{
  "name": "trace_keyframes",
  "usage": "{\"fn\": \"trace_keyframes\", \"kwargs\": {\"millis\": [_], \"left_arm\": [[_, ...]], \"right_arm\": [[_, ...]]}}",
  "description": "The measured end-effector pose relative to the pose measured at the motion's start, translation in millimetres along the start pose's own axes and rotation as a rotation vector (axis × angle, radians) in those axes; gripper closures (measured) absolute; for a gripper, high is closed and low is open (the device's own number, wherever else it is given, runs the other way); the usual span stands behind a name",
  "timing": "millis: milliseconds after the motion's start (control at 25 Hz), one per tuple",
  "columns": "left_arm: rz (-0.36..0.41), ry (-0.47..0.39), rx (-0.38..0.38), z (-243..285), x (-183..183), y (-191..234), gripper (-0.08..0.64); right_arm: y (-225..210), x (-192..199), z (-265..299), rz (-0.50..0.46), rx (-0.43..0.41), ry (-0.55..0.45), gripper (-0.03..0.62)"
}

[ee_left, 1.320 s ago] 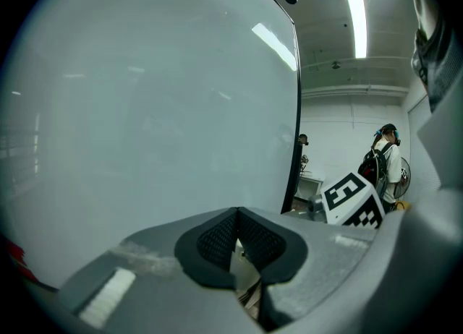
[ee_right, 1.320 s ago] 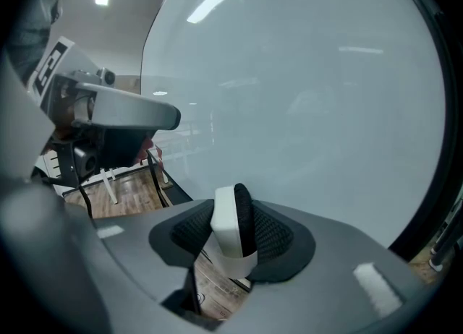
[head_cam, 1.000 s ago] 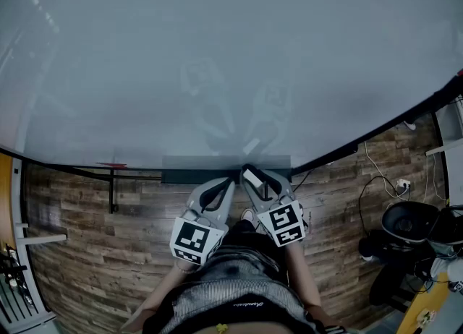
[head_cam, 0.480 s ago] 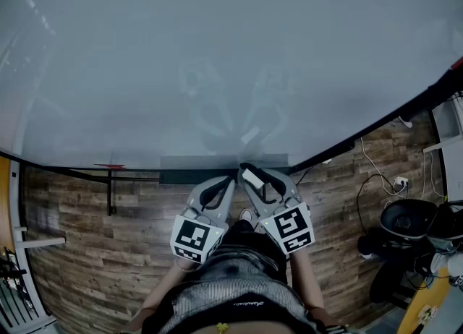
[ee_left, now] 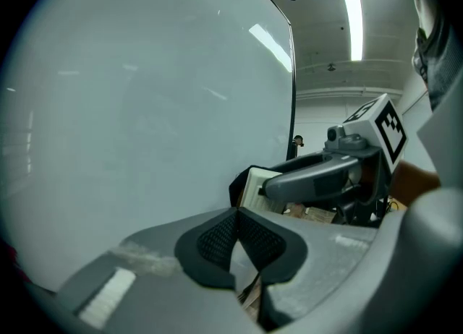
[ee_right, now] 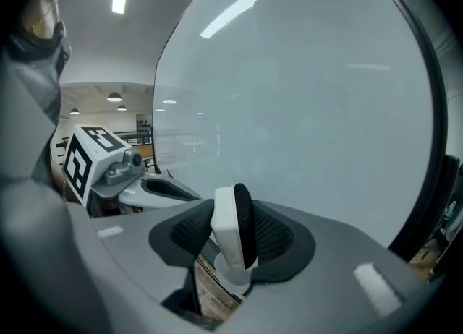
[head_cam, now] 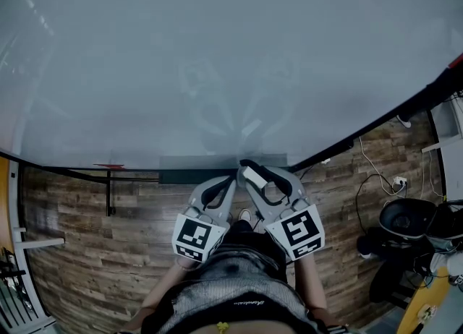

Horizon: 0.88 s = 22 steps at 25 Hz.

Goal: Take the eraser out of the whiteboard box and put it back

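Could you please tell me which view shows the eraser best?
The right gripper view: the eraser sits close and centred, pinched in the right claw, white body and black felt clear. The head view shows it tiny; the left gripper view, one white side.

Counts, head view:
- Whiteboard (head_cam: 217,50): one.
- Whiteboard box (head_cam: 188,176), dark tray at board's lower edge: one.
- Eraser (head_cam: 253,177): one.
- Grippers: two, namely left gripper (head_cam: 232,179) and right gripper (head_cam: 248,172).
- Marker cubes: two, namely left cube (head_cam: 193,237) and right cube (head_cam: 296,230), one per gripper.
- Person (head_cam: 231,289): one.
- Small red item (head_cam: 110,165) on board's lower rail: one, kind unclear.
- Black round seat (head_cam: 409,218), floor right: one.
- White socket block (head_cam: 401,183) with cables: one.
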<state>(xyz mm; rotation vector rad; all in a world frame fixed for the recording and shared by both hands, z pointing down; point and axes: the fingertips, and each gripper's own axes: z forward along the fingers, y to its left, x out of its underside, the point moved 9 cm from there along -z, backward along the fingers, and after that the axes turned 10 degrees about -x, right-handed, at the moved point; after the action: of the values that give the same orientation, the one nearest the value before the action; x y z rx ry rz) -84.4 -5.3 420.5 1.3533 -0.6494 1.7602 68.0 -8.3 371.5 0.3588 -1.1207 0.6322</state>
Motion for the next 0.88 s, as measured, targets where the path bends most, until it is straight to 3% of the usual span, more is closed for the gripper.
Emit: {"fn": "trace_keyframes", "kwargs": {"millis": [480, 880], "left_arm": [[-0.011, 0.014, 0.004, 3.7, 5.0, -1.8, 0.560], [-0.028, 0.031, 0.004, 1.1, 4.8, -2.2, 0.560]], "right_arm": [[7.6, -33.7, -23.8, 0.006, -0.021, -0.003, 0.426], [10.3, -39.9, -29.2, 0.002, -0.012, -0.014, 0.426]]}}
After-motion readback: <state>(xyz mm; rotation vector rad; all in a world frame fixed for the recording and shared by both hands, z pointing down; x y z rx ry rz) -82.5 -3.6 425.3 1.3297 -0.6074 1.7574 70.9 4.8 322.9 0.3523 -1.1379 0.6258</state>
